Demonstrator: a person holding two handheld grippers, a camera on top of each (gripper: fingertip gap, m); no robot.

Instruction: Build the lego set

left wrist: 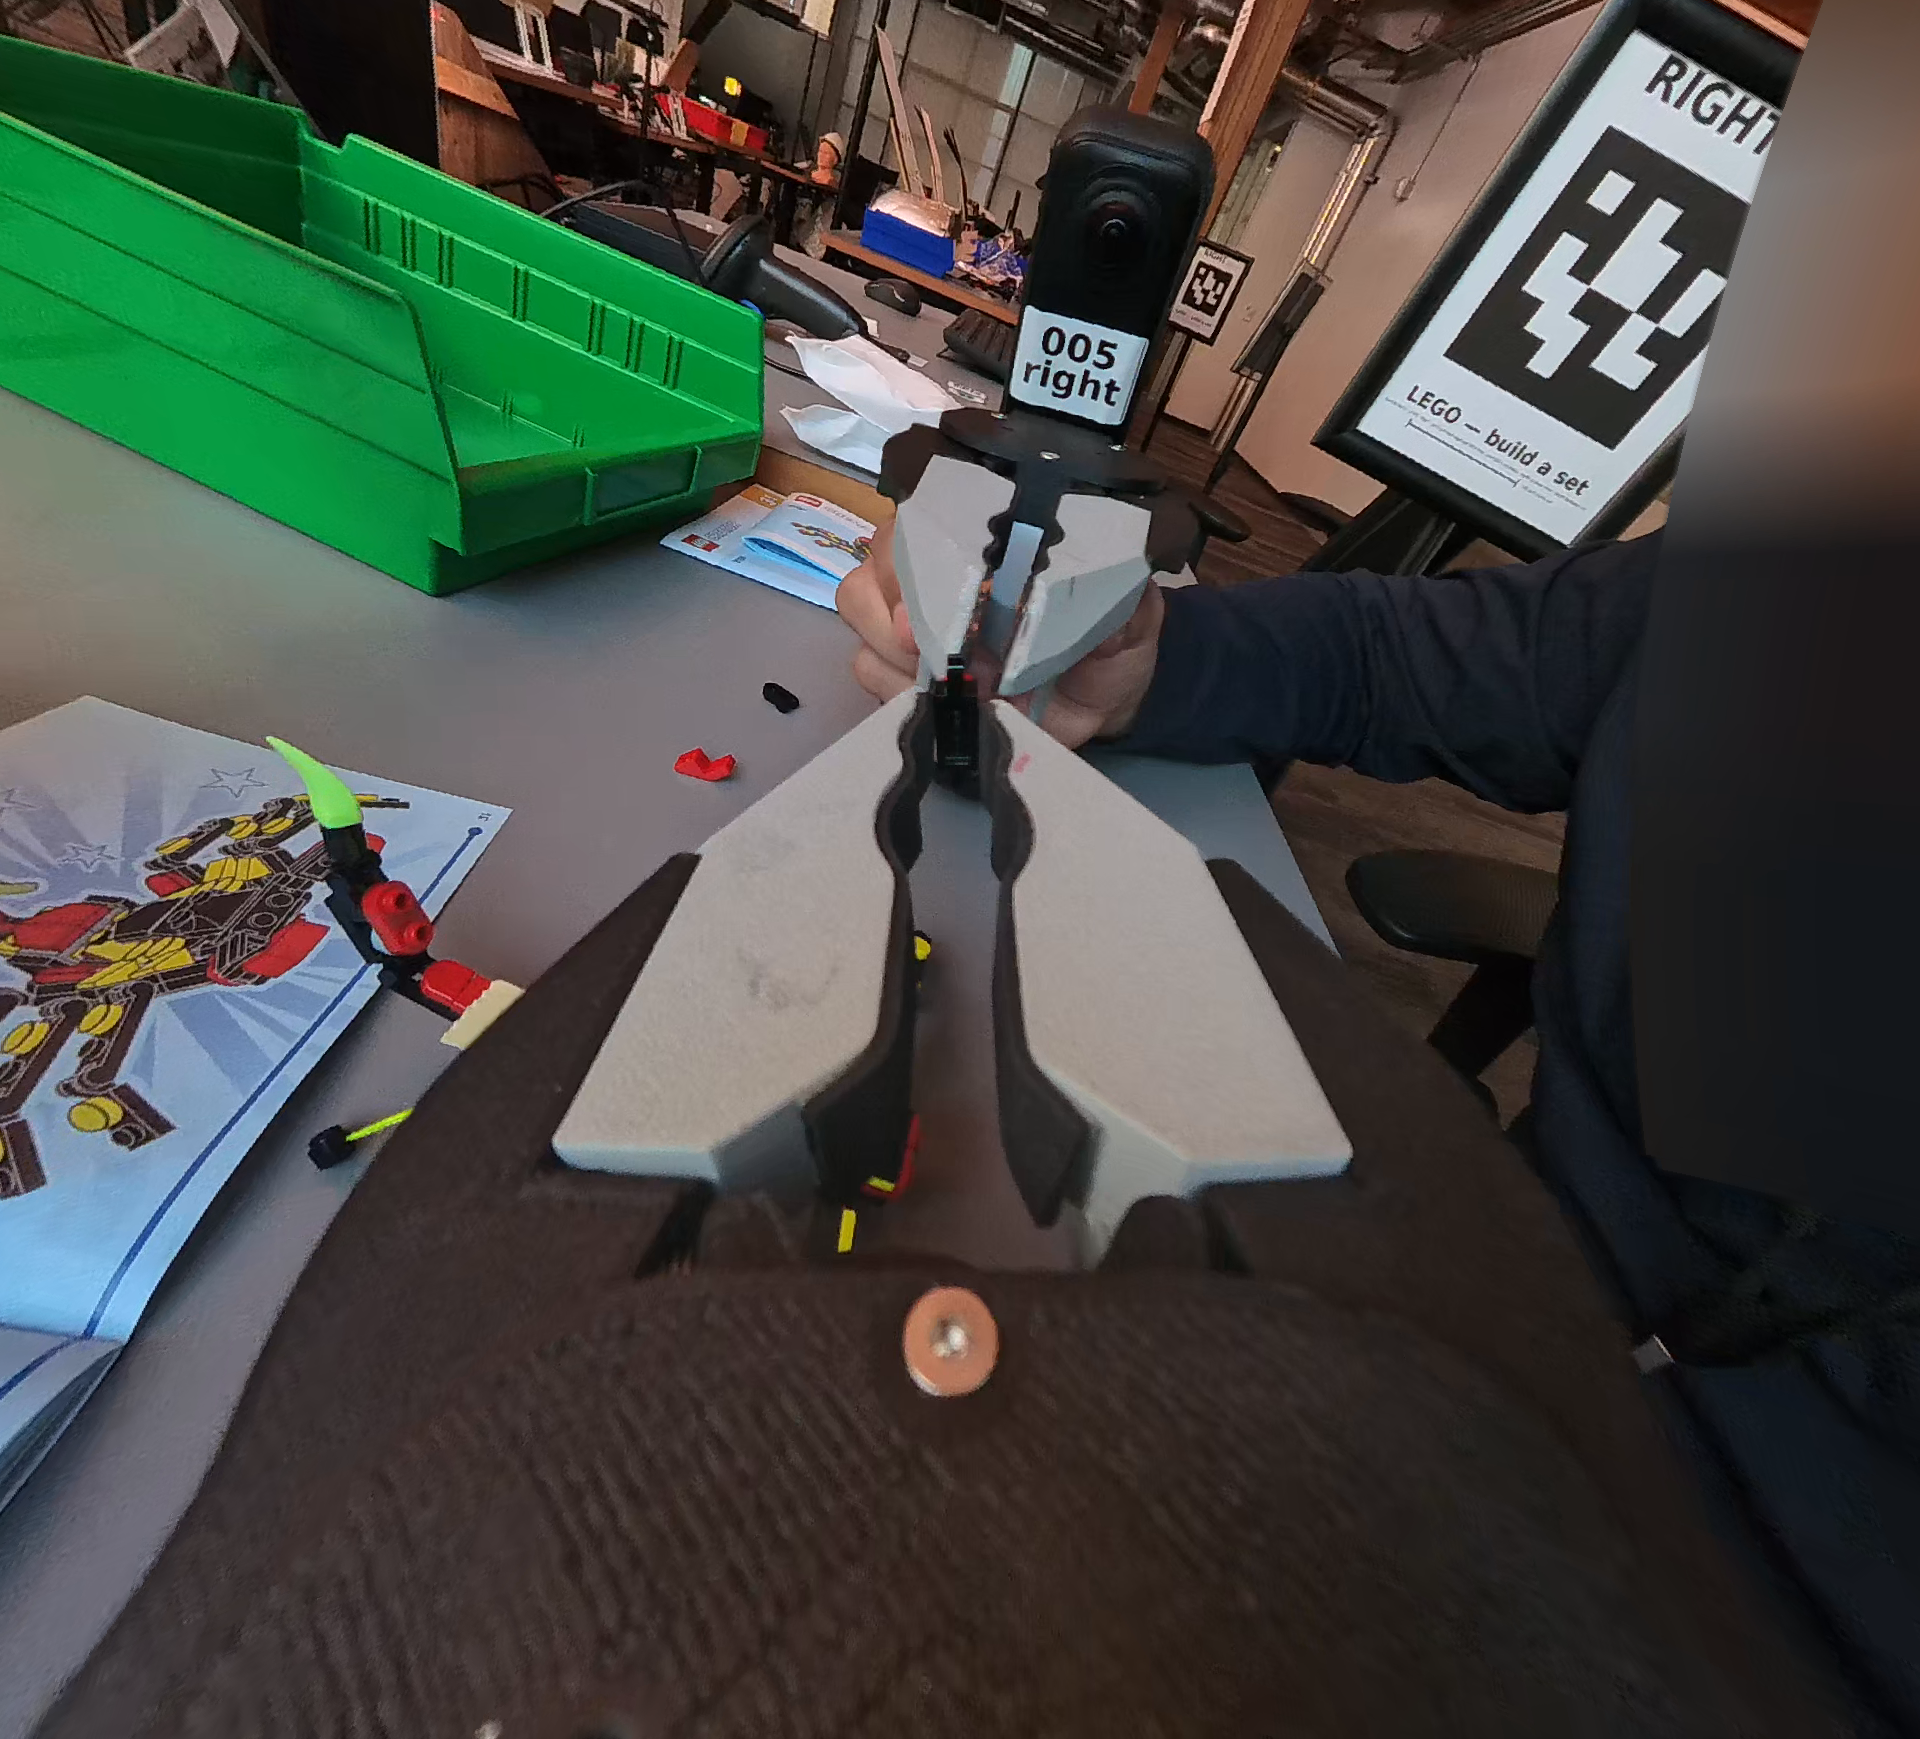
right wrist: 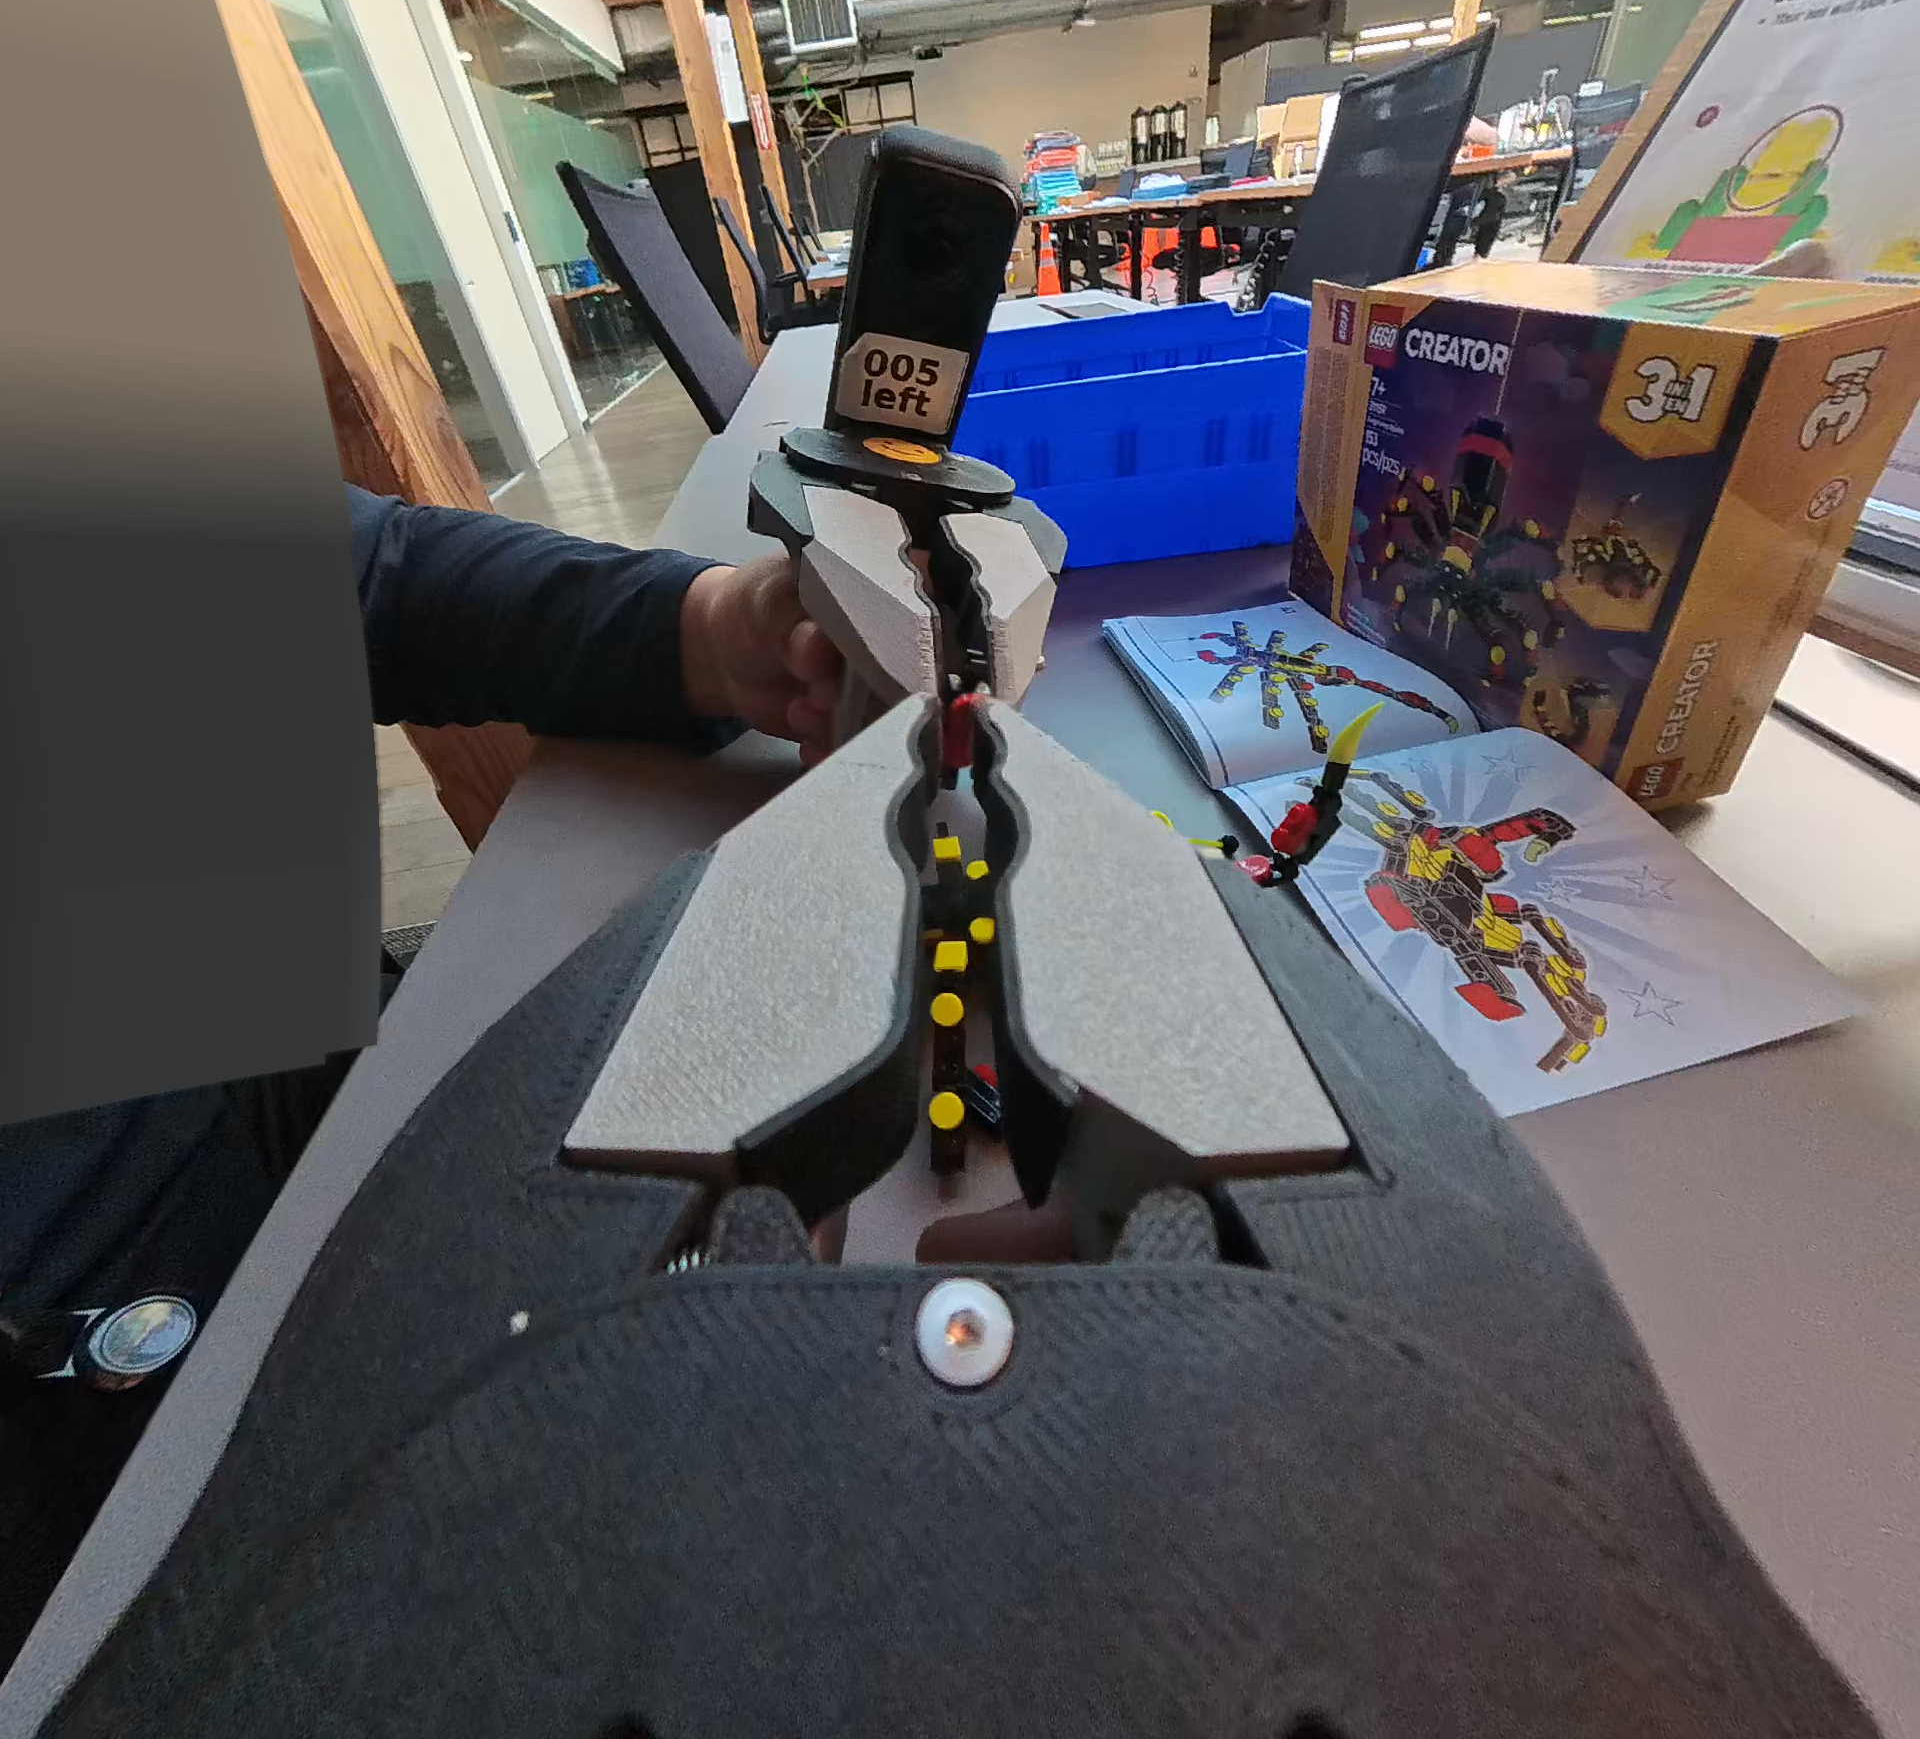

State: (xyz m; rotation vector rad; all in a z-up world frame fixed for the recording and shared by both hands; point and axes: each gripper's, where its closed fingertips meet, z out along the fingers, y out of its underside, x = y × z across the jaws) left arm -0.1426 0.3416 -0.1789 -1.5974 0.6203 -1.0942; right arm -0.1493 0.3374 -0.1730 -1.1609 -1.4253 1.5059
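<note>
Grippers meet tip to tip: left gripper (left wrist: 954, 718) and right gripper (right wrist: 961, 721) both nearly closed, pinching 1 black-red-yellow lego assembly (right wrist: 948, 983).

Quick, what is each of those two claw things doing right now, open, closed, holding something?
Left gripper: closed on the black lego piece.
Right gripper: closed on the same lego piece, at its red end.

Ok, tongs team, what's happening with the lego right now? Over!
Left tongs and right tongs tip to tip, both shut on the black-and-yellow brick assembly. Green-clawed red-and-black leg lies on the open booklet. Nothing in the way.
</note>
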